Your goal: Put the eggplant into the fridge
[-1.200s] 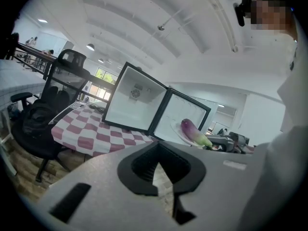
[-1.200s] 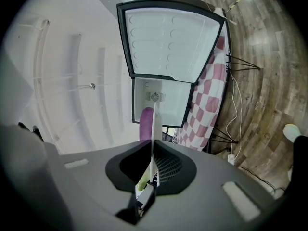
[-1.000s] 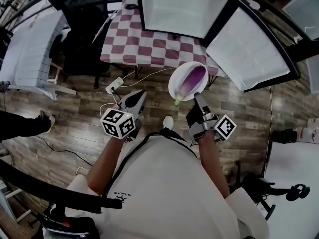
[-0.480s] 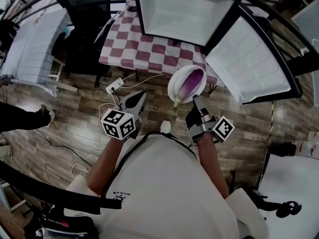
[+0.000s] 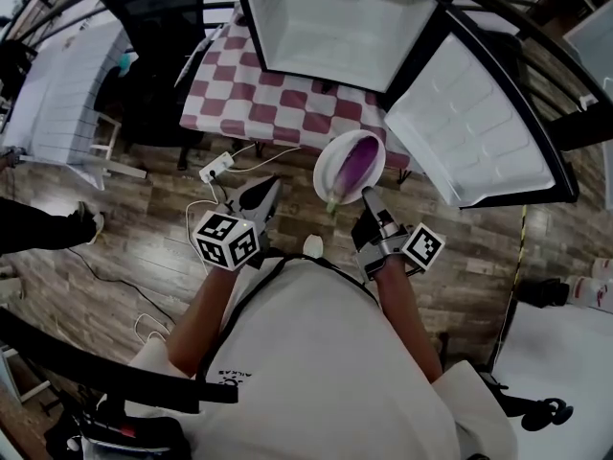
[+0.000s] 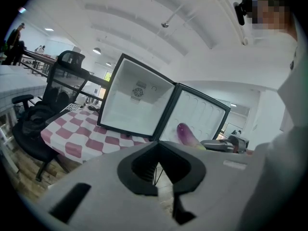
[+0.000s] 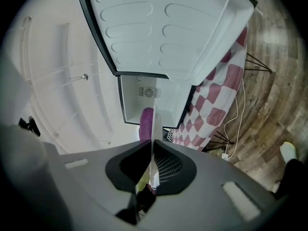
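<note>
Carrying: the right tongs [image 5: 367, 195] are clenched on the near rim of a white plate [image 5: 326, 166], and the eggplant [image 5: 354, 164] lies on it, green stem end towards the person.
Eggplant's place: centre of the head view, out in the air just short of the checkered worktop [image 5: 278, 103] and not yet inside the fridge [image 5: 335, 17].
Left tongs: the left tongs [image 5: 257, 192] are pinched together with nothing between them, lower left of the plate and apart from it.
Done so far: fridge door [image 5: 469, 123] swung wide to the upper right, white cavity facing the person, eggplant lifted and lined up with the opening.
Left to do: by my reading, most of the placing; the plate has to cross the worktop edge, go into the cavity and be set down, then the right tongs must let go.
Right gripper view: the plate shows edge-on as a thin white line between the jaws, so only a purple sliver of the eggplant [image 7: 146, 123] peeks out beside it.
Left gripper view: just the purple tip of the eggplant [image 6: 186, 134] shows over the tongs' housing.
Hard to tell: the fridge's top is cut off by the upper edge of the head view, and I can't make out any shelf inside; the person's torso covers the lower middle.
</note>
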Available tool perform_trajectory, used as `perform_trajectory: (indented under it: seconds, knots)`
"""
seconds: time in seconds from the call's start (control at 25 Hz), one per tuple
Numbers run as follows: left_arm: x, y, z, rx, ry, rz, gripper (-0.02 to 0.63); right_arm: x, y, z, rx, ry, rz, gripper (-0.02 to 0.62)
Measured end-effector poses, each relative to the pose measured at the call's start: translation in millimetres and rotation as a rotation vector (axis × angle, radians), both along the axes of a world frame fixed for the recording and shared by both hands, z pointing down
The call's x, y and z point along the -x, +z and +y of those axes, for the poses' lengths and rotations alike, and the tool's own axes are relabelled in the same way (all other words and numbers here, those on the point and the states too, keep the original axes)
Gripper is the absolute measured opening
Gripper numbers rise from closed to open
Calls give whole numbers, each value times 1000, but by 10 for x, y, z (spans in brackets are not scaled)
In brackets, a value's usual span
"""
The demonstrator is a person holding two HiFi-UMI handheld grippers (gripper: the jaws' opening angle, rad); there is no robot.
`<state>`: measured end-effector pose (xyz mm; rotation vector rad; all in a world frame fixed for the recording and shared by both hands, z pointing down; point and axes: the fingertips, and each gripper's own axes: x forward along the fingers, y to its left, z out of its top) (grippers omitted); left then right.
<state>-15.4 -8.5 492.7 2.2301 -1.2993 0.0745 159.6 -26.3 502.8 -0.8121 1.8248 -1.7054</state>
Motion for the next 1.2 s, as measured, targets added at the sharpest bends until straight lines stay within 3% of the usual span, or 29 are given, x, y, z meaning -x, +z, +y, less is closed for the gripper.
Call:
perform_trajectory:
  seconds: [0.44,0.64,1.2]
  knots:
    - [-109,95,-82,31,-12,-15,6,-188,118,-133,18,0,-13,26]
    - [-115,33,-177,18,-20,27,5,-197,99,-161,17,8,-17,27]
    - [-98,35,-569,3,35,27,5,-98,33,-436,-3,34,-12,26]
